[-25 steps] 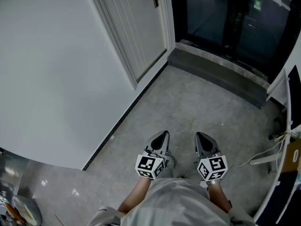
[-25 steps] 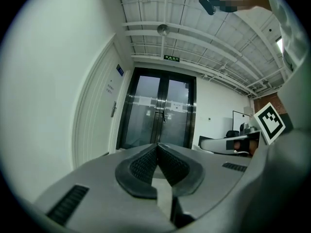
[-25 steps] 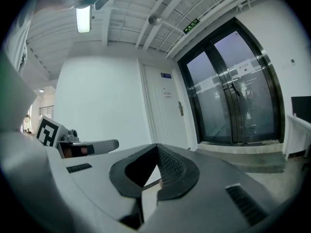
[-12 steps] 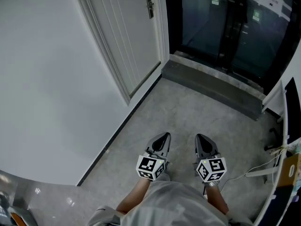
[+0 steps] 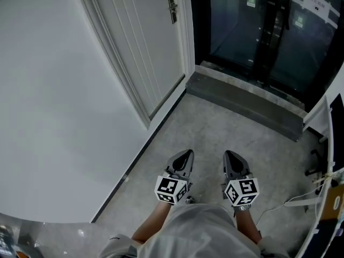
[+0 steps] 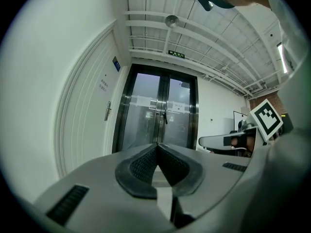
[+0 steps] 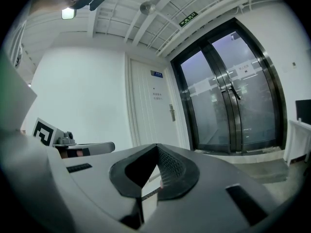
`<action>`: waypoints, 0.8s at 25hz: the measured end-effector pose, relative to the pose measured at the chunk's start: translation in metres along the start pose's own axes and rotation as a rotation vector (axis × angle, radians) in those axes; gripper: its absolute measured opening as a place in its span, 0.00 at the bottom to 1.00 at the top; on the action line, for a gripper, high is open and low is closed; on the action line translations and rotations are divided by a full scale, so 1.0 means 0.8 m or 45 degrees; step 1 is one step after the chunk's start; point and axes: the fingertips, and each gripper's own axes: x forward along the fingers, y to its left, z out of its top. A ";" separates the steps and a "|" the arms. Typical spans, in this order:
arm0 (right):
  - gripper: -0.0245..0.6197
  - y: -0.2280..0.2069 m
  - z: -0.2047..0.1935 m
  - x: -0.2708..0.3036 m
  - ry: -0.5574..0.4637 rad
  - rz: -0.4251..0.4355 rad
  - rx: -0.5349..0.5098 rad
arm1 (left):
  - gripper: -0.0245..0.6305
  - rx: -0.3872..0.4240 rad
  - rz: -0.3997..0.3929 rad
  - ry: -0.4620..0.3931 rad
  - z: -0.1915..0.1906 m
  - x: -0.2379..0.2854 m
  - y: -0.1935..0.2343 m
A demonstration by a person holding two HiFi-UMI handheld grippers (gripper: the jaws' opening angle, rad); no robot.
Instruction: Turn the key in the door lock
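A white panelled door [image 5: 145, 42] stands ahead on the left, with a metal handle and lock plate [image 5: 172, 7] near its right edge. The lock plate also shows in the left gripper view [image 6: 108, 111] and the right gripper view [image 7: 171, 112]. No key can be made out at this distance. My left gripper [image 5: 185, 153] and right gripper [image 5: 231, 155] are held side by side low in the head view, both pointing forward, well short of the door. Each has its jaws shut together with nothing between them.
Dark glass double doors [image 5: 258, 31] fill the wall ahead, behind a raised grey stone threshold [image 5: 242, 98]. A plain white wall [image 5: 54, 90] runs along the left. White furniture [image 5: 322, 122] and a pale cable [image 5: 290, 200] lie at the right over the grey floor.
The view has advanced toward the doors: the white door and its lock plate now show more fully. Both grippers stay shut, side by side.
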 end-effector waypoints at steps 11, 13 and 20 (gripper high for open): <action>0.02 -0.007 -0.011 0.078 0.035 -0.004 0.007 | 0.05 -0.008 0.038 0.029 -0.009 0.042 0.067; 0.02 -0.011 -0.012 0.099 0.046 0.013 0.004 | 0.05 -0.016 0.069 0.039 -0.012 0.054 0.084; 0.02 -0.050 -0.003 0.187 0.072 0.067 -0.014 | 0.05 -0.026 0.144 0.039 -0.010 0.125 0.136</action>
